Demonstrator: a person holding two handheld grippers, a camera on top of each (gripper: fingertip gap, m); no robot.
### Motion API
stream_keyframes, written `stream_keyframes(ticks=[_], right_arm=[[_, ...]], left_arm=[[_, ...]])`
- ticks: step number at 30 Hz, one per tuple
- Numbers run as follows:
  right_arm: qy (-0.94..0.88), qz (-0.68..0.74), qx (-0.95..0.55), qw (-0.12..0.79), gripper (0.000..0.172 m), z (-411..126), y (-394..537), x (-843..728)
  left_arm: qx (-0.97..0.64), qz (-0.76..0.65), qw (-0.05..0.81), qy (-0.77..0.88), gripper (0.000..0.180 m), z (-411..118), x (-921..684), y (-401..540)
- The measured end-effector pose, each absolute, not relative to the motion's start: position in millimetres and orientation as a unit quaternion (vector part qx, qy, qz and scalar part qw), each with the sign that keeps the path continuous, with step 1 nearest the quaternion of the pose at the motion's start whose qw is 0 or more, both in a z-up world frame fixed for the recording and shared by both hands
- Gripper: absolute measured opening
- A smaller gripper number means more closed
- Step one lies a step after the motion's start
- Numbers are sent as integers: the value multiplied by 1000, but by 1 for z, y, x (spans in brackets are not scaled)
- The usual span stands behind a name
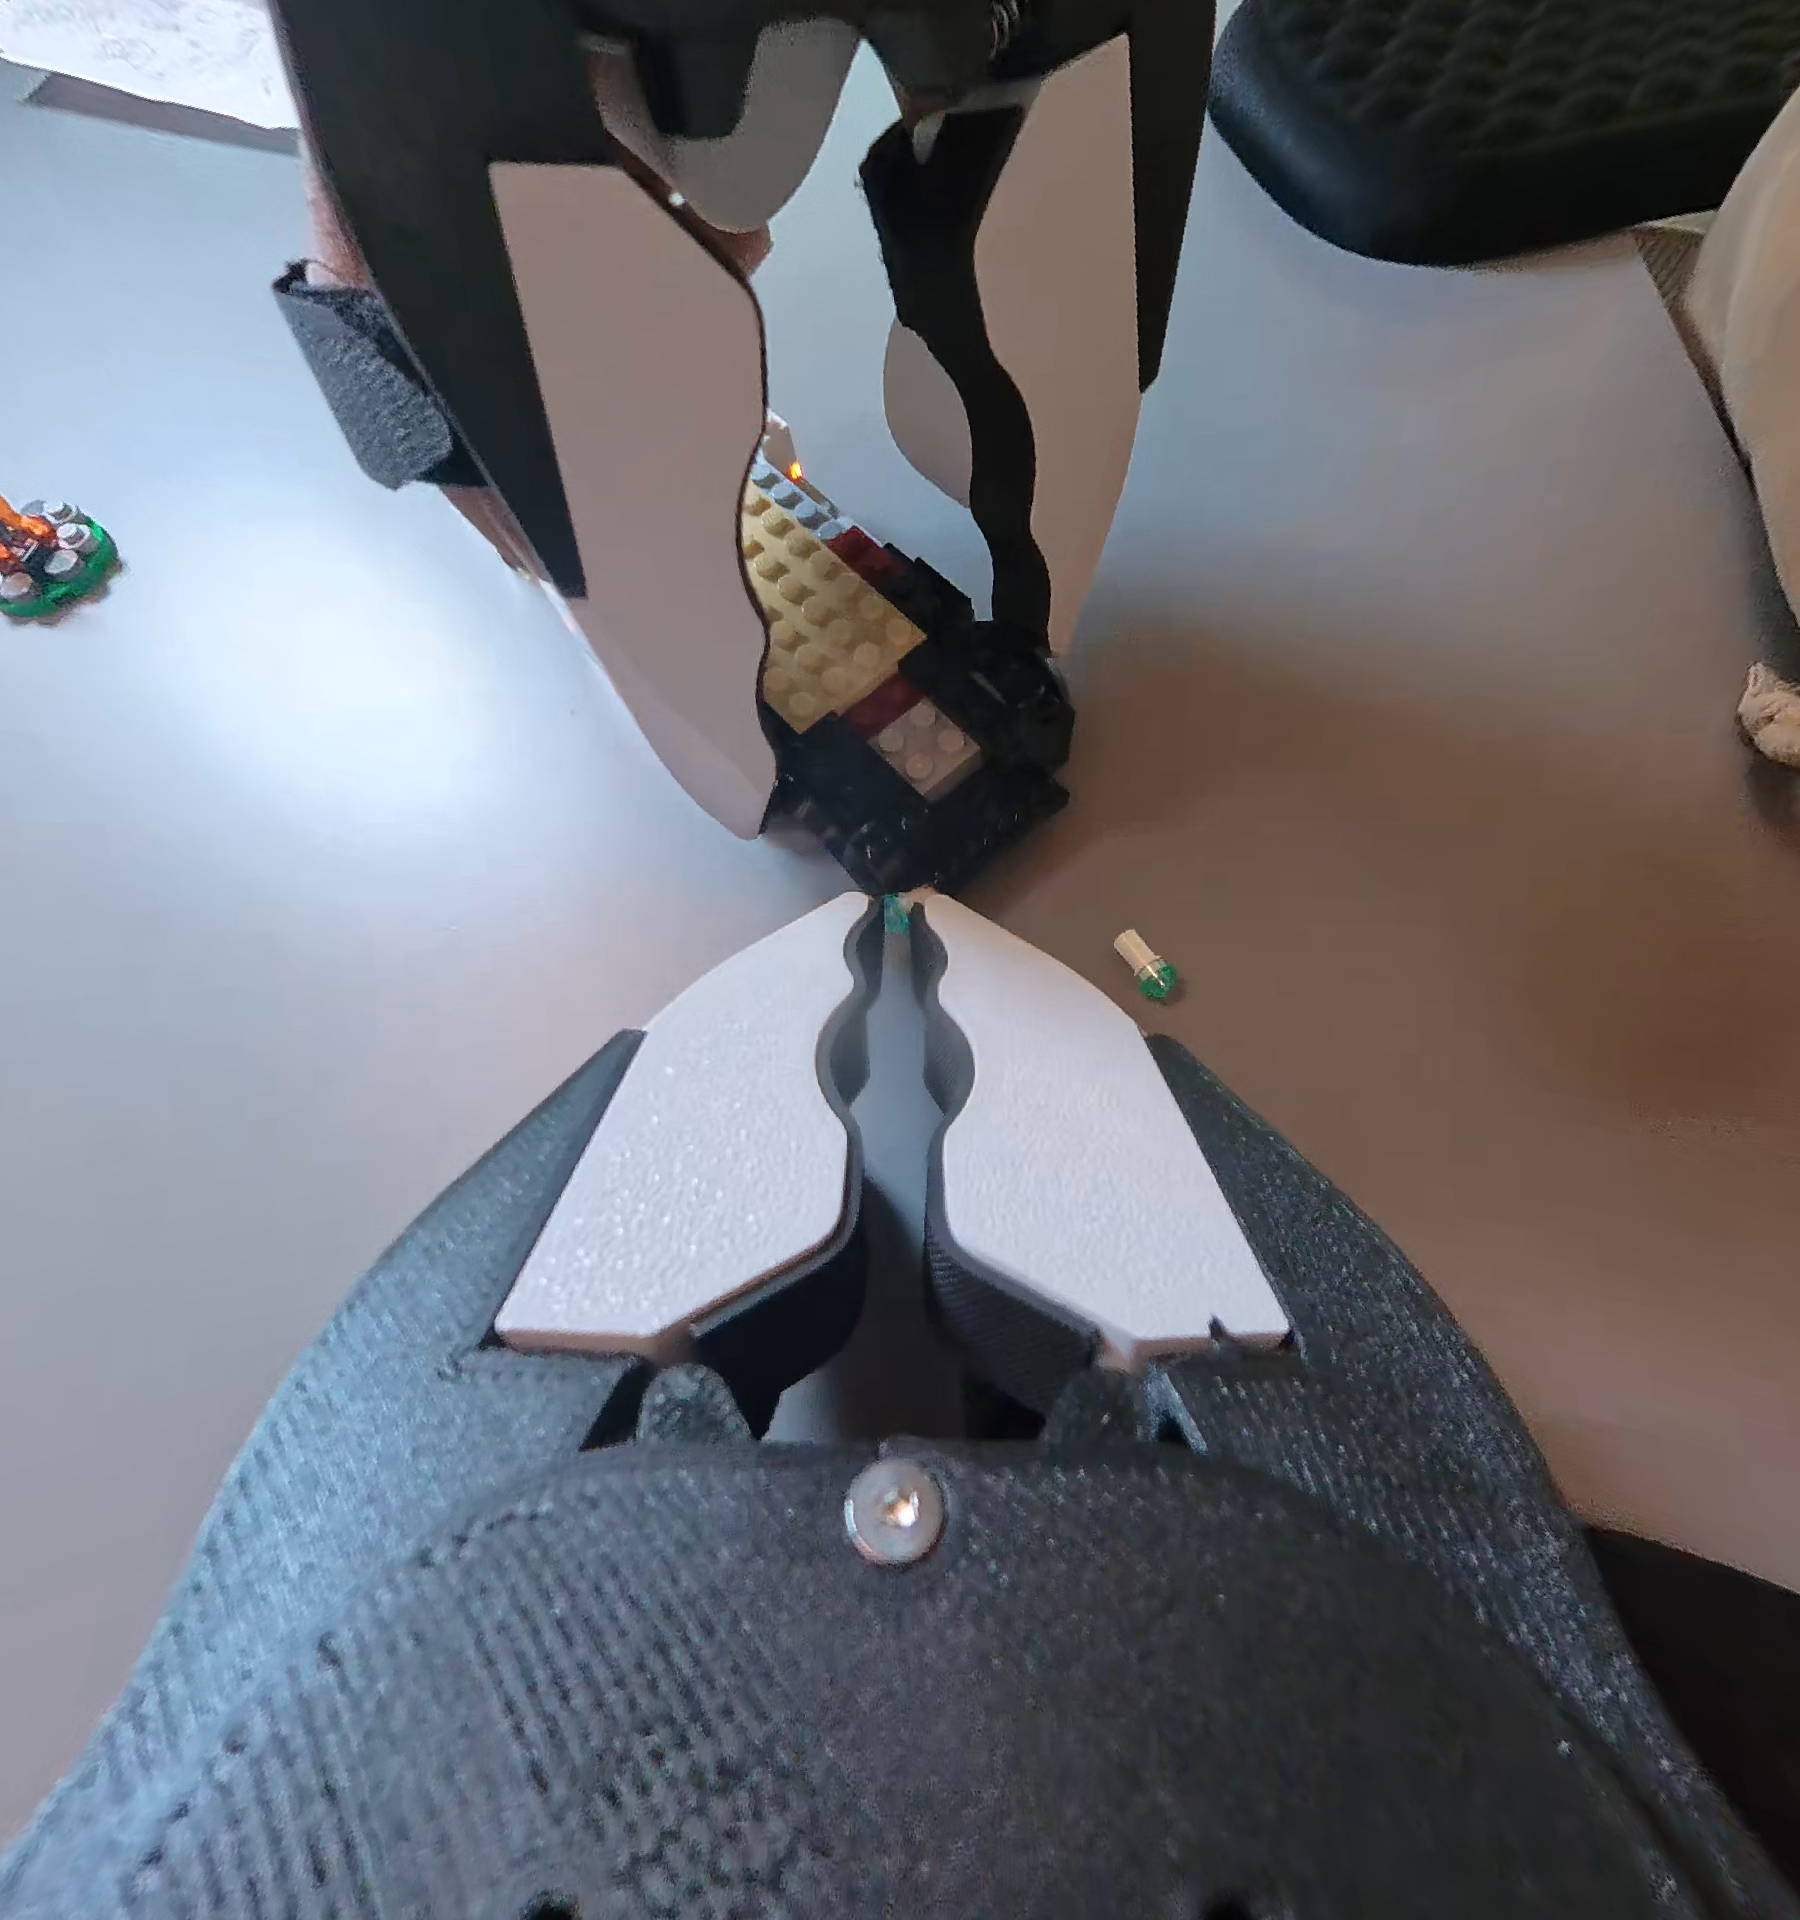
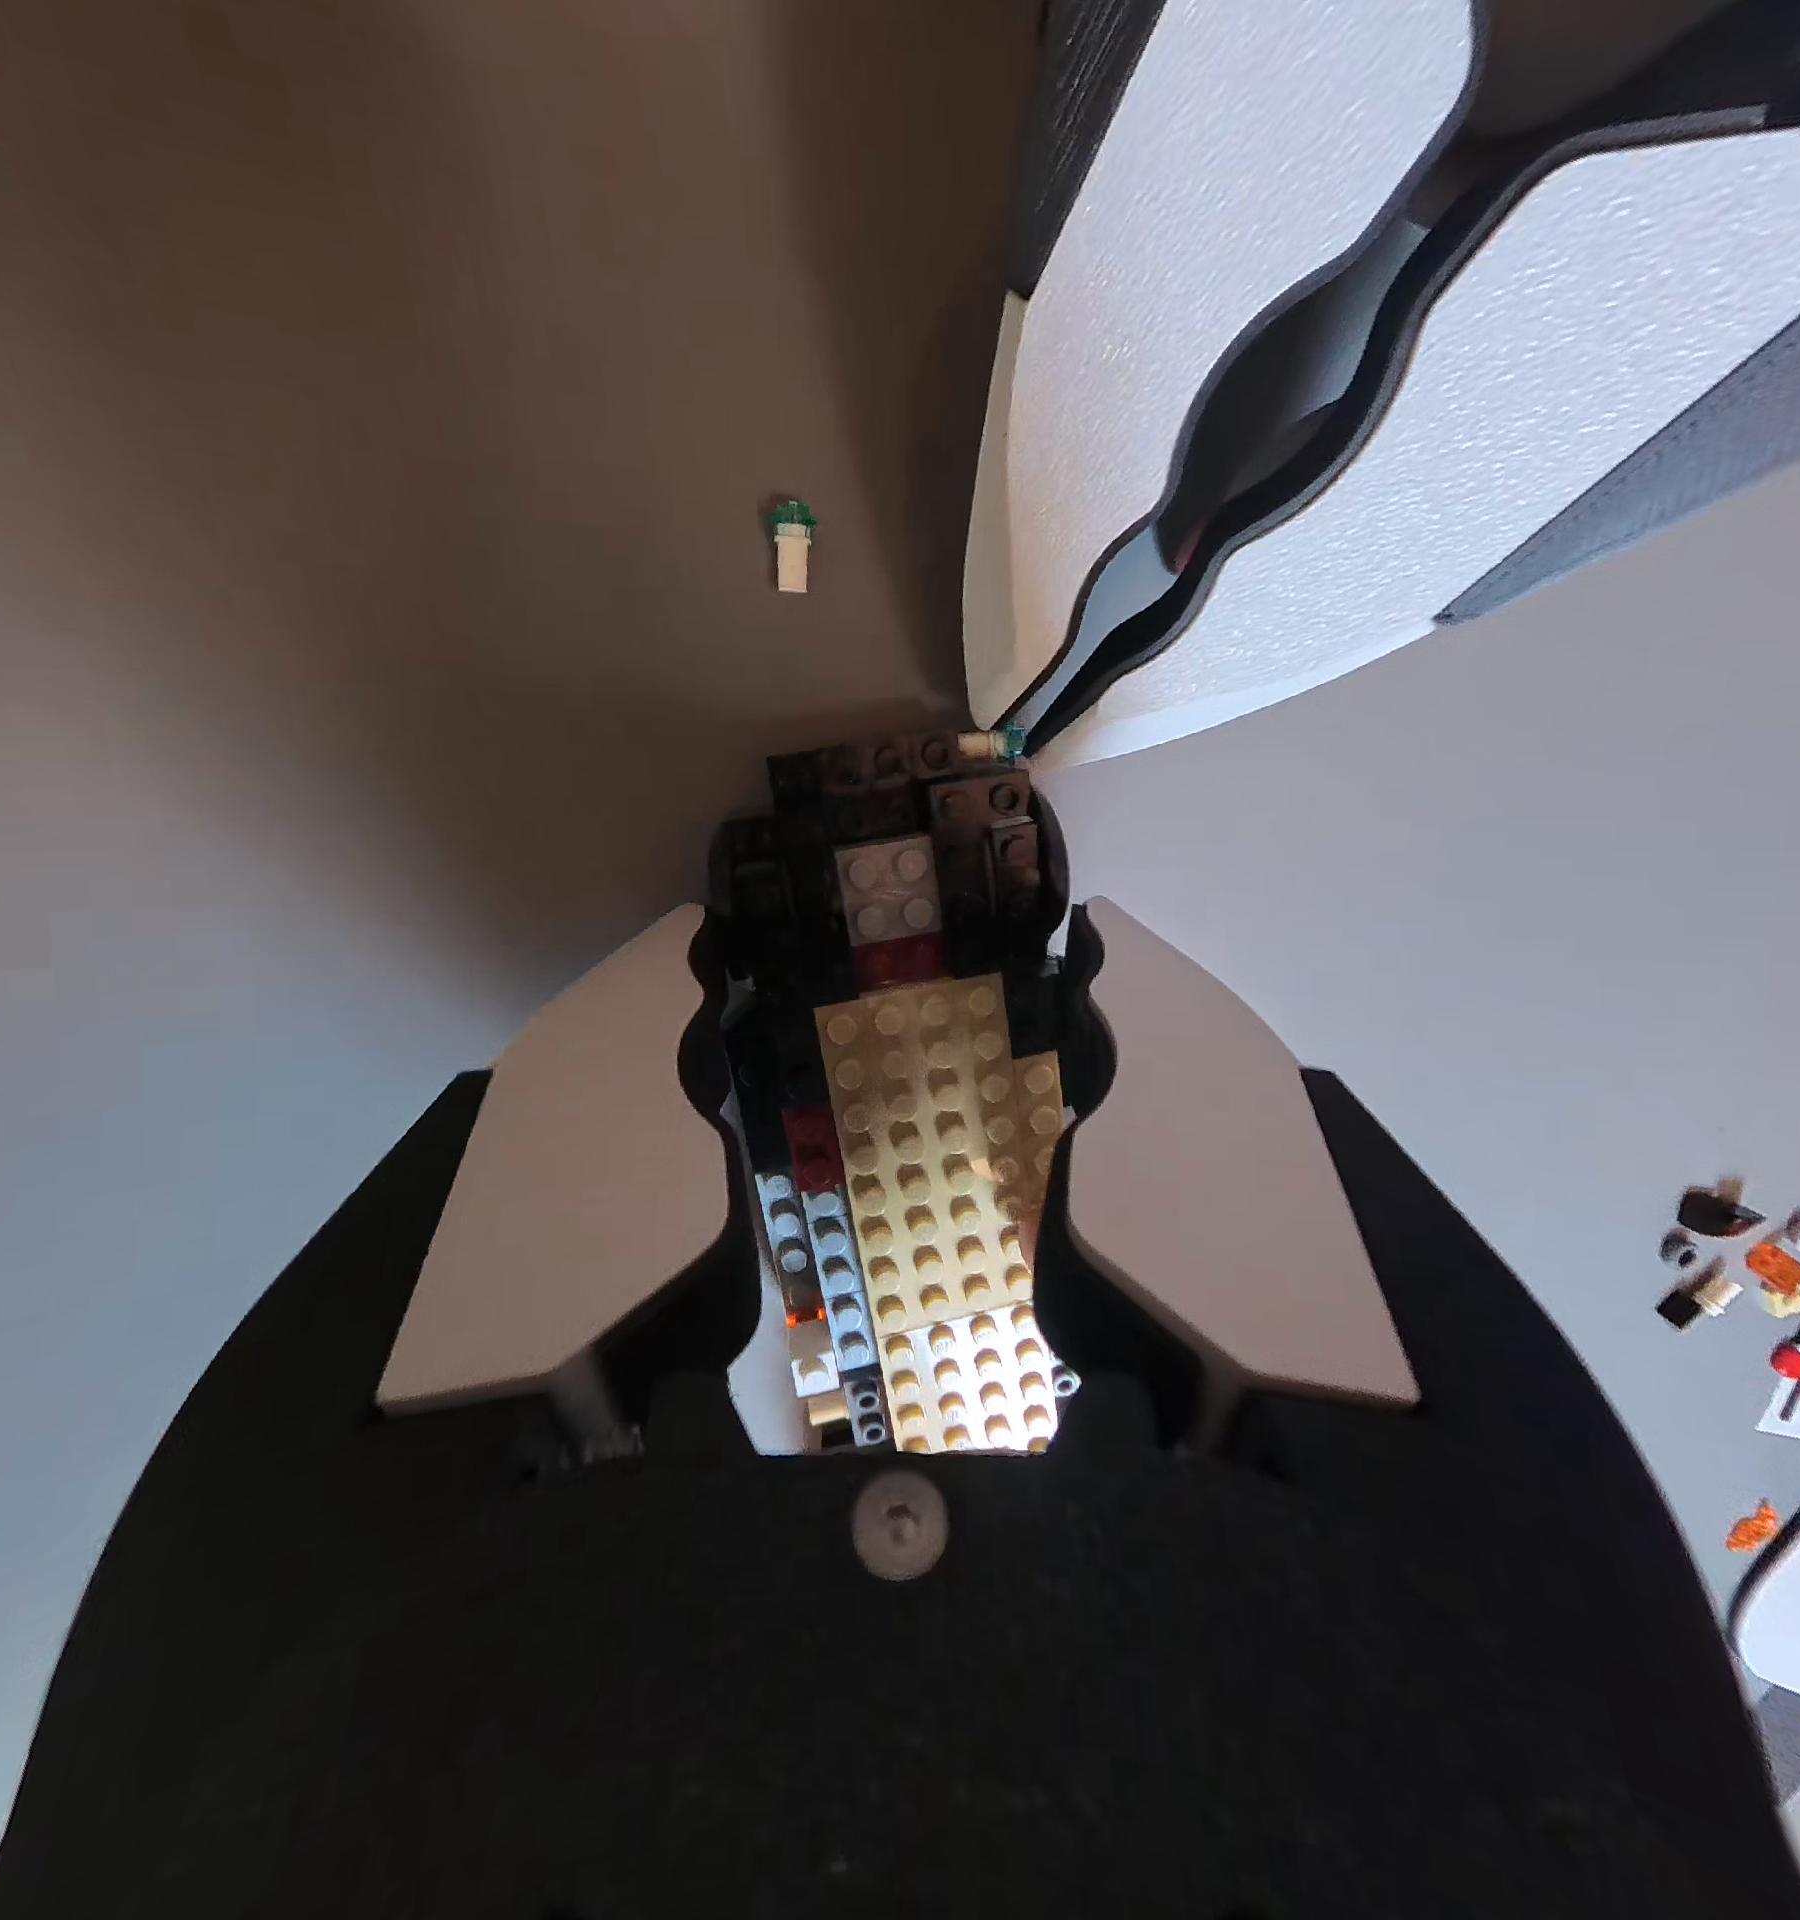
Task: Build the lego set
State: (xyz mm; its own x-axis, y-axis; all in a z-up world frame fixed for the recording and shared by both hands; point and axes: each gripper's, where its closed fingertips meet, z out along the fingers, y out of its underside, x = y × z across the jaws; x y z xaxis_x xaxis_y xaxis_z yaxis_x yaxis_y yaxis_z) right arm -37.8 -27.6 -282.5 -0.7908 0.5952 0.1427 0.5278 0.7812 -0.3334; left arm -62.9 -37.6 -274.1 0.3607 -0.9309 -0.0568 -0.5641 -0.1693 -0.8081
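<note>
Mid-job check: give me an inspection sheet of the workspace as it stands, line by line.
Surface: grey table, bare around the build.
Job's things: brick model; loose white-and-green peg on the table beside it.
Clutter: small green-based brick piece; loose bricks.
Grippers: left gripper pinches a tiny white-and-green peg at the model's end; right gripper clamps the model's sides.
Cables: nothing seen.
Surroundings: black chair; paper.
</note>
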Motion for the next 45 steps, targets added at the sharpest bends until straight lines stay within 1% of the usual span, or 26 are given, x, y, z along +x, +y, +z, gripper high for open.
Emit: stream_keyframes(ticks=[5,9,14,17,23,29,32,34,40,45], right_arm=[[-925,148,-313,155,56,-276,-28,-39],[-930,132,-307,155,56,-278,-26,-36],[-935,118,-301,148,58,-280,-26,-35],[-937,112,-299,144,58,-280,-26,-35],[-940,106,-297,135,58,-280,-25,-34],[-944,99,-291,118,60,-280,-23,-32],[-945,99,-291,113,60,-280,-23,-31],[-945,101,-290,116,60,-280,-22,-32],[-947,96,-281,122,59,-283,-22,-33],[-945,107,-278,137,58,-283,-24,-35]], left_arm=[[-728,-271,384,499,3,-269,-60,-40],[-732,-276,376,497,2,-270,-59,-41],[-735,-258,374,503,2,-273,-60,-40],[-733,-238,375,515,7,-276,-61,-40],[-733,-196,373,533,11,-280,-66,-37],[-739,-174,337,557,14,-285,-68,-32],[-740,-180,315,567,13,-285,-65,-32],[-736,-182,310,573,9,-286,-64,-33],[-730,-175,326,574,7,-285,-63,-31],[-731,-224,335,550,7,-280,-62,-34]])
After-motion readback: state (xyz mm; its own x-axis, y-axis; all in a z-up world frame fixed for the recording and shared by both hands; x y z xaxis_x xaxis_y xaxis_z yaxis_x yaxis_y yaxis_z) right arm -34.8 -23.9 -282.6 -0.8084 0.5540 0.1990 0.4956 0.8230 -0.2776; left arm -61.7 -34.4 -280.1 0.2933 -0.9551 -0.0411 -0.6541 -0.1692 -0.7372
